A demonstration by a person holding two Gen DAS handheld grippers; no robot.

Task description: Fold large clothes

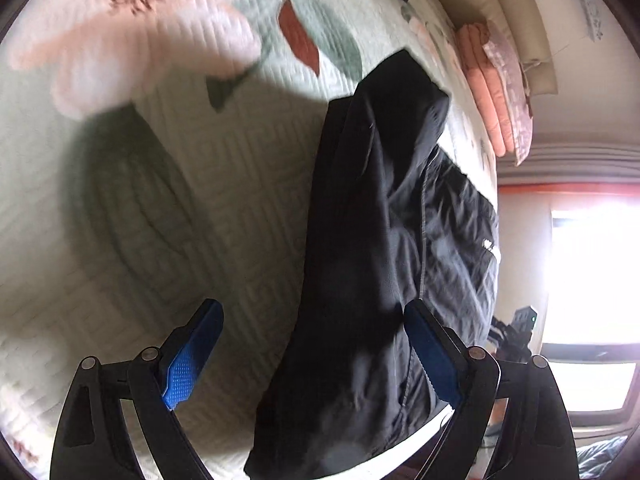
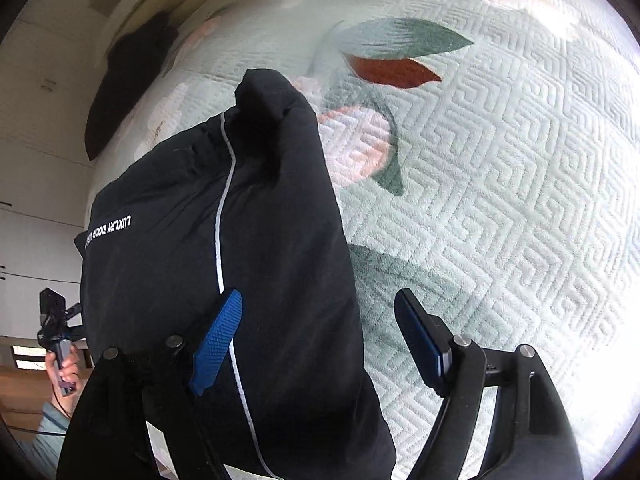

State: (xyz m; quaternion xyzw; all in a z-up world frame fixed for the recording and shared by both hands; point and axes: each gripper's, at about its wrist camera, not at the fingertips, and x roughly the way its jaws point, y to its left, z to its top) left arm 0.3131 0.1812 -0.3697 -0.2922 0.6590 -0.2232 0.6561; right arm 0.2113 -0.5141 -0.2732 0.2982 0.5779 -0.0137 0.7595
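Observation:
A black jacket lies folded lengthwise on a pale green quilted bedspread. In the right wrist view the jacket shows a white zip line and white lettering near its left edge. My left gripper is open, its blue pads spread wide, with the jacket's near end lying between the fingers. My right gripper is open too, its left pad over the jacket and its right pad over the bedspread. Neither gripper holds the cloth.
The bedspread carries pink flowers and green and red leaves. Folded pink and patterned blankets are stacked at the bed's far edge. Another dark garment lies at the far corner. A bright window is beyond the bed.

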